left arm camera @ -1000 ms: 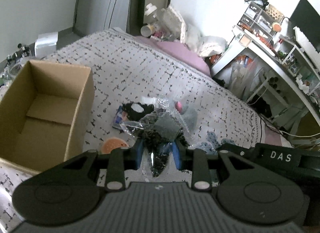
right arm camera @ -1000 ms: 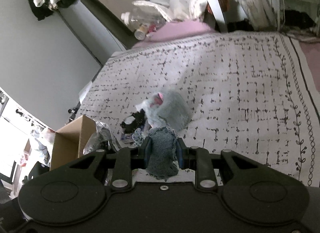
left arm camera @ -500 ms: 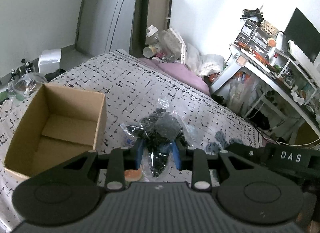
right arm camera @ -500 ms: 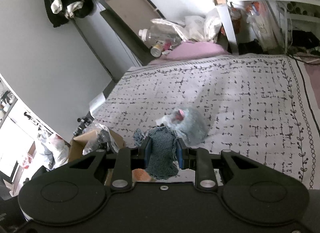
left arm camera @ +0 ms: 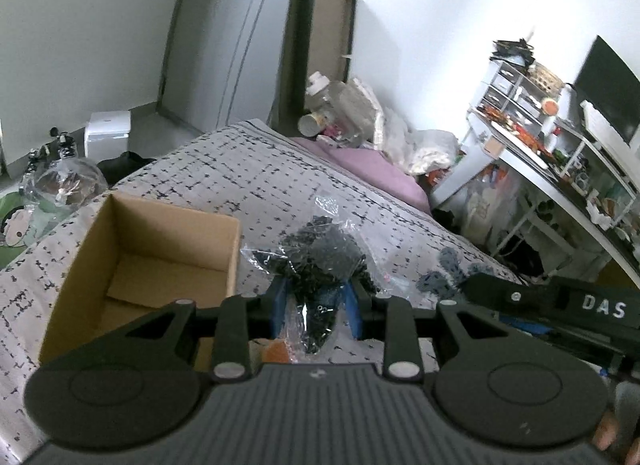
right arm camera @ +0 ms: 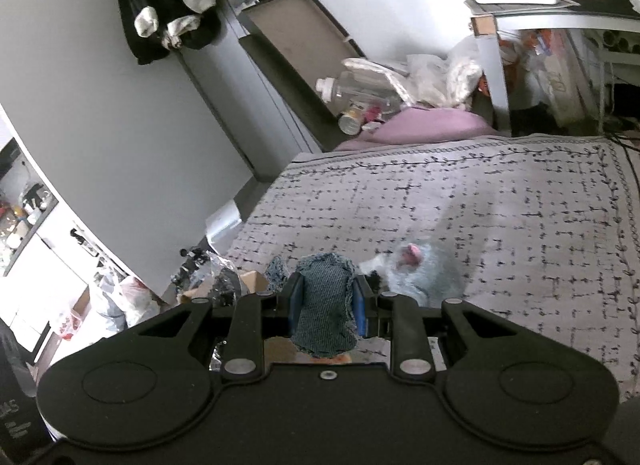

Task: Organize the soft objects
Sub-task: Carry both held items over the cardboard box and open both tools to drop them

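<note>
Grip check: my left gripper (left arm camera: pixel 316 301) pinches the plastic bag of dark fabric (left arm camera: pixel 320 253) at centre frame; right gripper (right arm camera: pixel 326 301) clamps the grey cloth (right arm camera: pixel 326 305). Carry both over the cardboard box (left arm camera: pixel 160 225), centre-left, before releasing.

Soft daylight is spread across the room, and the white wall (left arm camera: pixel 460 37) is washed almost to glare in the left wrist view. Straight lines are bent by fisheye distortion, and dark corners are left at the frame edges. The grey plush (right arm camera: pixel 420 269) on the bed (right arm camera: pixel 480 217) is smeared by motion blur; a faint shadow is cast beside it.
</note>
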Available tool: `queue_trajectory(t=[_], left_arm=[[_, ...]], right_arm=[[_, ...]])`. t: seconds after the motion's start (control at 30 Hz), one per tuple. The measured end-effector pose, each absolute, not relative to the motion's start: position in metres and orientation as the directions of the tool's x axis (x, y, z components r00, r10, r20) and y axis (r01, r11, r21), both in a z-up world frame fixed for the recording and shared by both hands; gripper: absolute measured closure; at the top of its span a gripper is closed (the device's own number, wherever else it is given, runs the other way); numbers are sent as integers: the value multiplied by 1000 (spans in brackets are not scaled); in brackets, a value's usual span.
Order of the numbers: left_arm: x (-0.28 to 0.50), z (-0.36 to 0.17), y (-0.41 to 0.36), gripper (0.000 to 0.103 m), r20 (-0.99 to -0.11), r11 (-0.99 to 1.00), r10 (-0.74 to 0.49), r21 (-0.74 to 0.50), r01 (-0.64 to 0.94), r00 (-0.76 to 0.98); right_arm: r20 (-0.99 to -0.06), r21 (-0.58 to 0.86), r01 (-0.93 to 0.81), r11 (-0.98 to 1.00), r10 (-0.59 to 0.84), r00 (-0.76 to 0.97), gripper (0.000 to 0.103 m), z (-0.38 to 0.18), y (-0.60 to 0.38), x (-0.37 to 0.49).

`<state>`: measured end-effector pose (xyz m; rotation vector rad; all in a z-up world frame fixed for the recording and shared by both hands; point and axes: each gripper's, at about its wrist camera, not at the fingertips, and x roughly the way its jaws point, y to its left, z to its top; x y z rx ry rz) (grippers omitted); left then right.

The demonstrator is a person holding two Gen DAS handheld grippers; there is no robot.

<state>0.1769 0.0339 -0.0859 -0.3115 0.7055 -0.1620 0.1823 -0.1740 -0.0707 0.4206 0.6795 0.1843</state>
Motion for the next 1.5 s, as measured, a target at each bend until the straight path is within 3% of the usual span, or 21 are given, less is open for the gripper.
queue_trajectory(t=[0.53,1.17,1.5], left_arm=[[192,-96,89,73,-630,930,-150,-352,-107,762],[193,-138,136,72,-781,902,-13,-279,-330,625],[188,-128,131,68,-760,912,27,-246,-327,650]], right_arm=[[-554,480,-98,872,388,737,77,-83,-126,207],[-615,512,-155,845,487,620,77,-113,-62,229],[-645,529,-127,839,494,583,77,-129,-56,226]])
